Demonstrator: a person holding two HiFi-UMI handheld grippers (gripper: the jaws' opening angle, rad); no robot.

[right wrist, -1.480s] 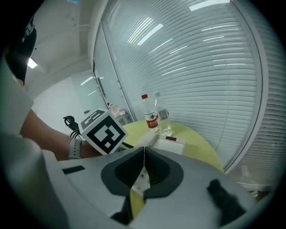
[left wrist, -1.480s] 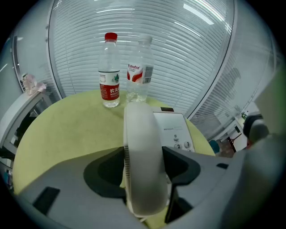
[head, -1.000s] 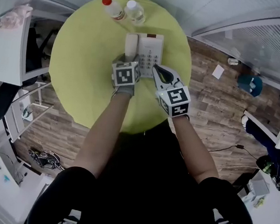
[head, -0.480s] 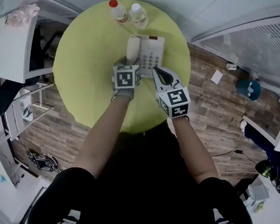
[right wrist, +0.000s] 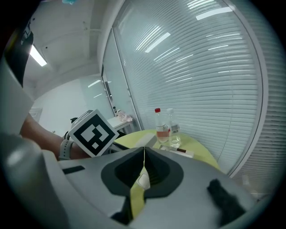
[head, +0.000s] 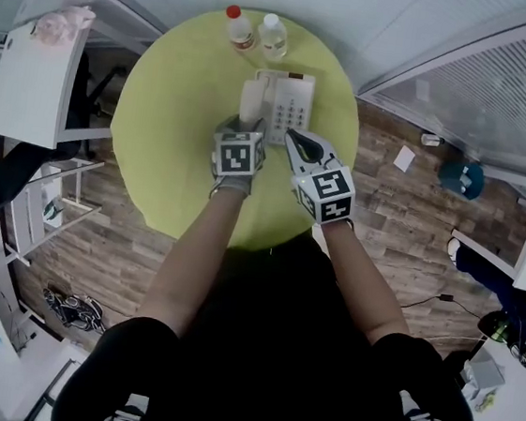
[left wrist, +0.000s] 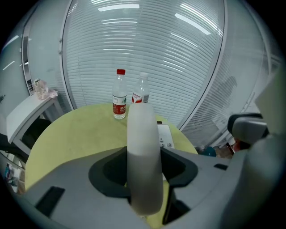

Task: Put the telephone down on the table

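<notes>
Left part of the table [head: 158, 136] bare, with free room out to its round edge. Next, left gripper [head: 245, 125] clamped on the handset [head: 250, 98], pads pressed on both its sides. Handset held lengthwise along the left side of the base [head: 292, 104]; contact with the base impossible to tell. Just right, right gripper [head: 292, 137] with jaws shut together on nothing, tips at the base's near edge. Only a narrow strip of bare table right of the base before the rim. At the far edge, just beyond the base, red-capped bottle [head: 238, 28] with a red label, then white-capped bottle [head: 272, 38] close beside it. Label print and keypad marks too small to read.
</notes>
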